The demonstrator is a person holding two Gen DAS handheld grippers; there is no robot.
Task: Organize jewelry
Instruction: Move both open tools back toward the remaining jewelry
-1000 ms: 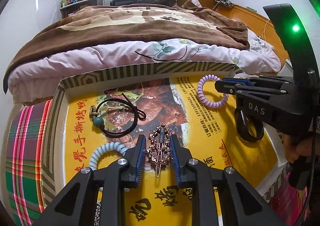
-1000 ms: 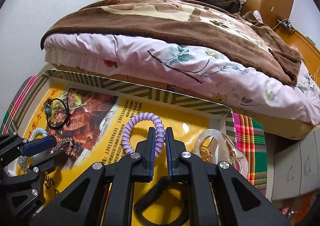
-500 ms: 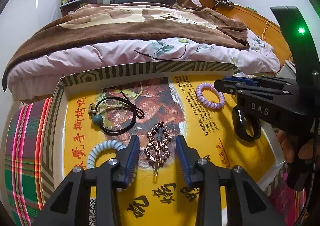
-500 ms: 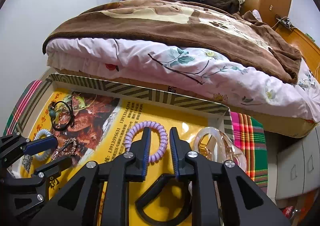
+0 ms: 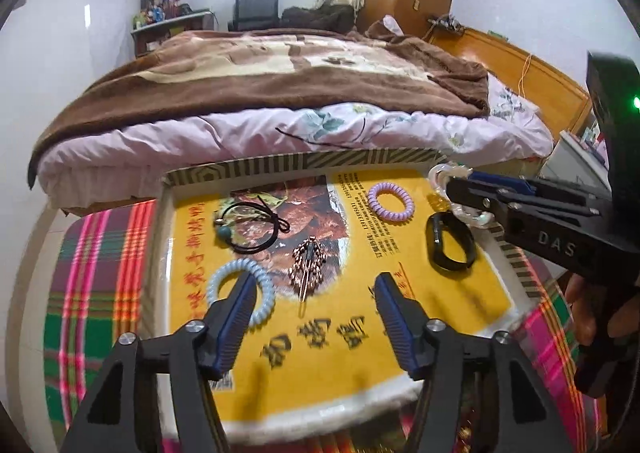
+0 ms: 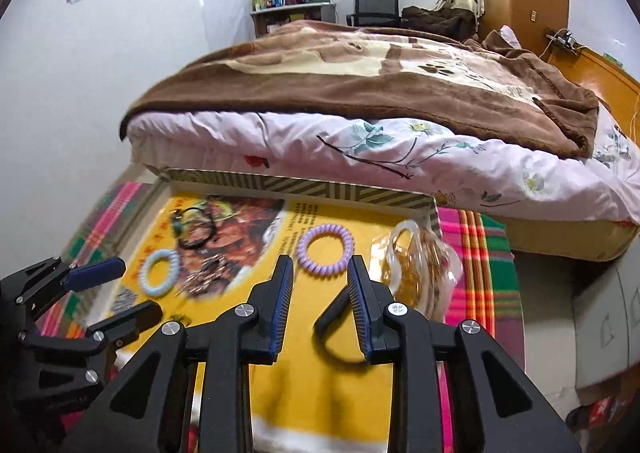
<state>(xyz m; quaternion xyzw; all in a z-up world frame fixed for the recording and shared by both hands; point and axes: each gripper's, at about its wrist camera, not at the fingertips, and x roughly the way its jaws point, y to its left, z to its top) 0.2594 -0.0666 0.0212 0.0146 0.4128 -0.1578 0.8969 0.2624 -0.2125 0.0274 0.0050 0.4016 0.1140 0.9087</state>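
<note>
A yellow printed box lid (image 5: 336,369) (image 6: 332,393) lies on a plaid cloth and holds the jewelry. A rhinestone hair clip (image 5: 307,261) lies in its middle, a pale blue coil tie (image 5: 241,291) to its left, a black elastic with a teal bead (image 5: 250,227) behind it. A purple coil tie (image 5: 390,205) (image 6: 326,249) and a black bracelet (image 5: 450,241) lie at the right. My left gripper (image 5: 314,293) is open and empty above the clip. My right gripper (image 6: 319,277) is open and empty, just short of the purple tie.
A clear glass dish (image 6: 420,269) with gold pieces stands at the lid's right edge. The plaid cloth (image 5: 96,293) covers the stand around the lid. A bed with a brown blanket (image 6: 360,73) lies close behind. Grey drawers (image 6: 608,317) stand at the right.
Both grippers have opened wide and pulled back and up from the lid. The left one left the hair clip lying flat; the right one let go of the purple coil tie.
</note>
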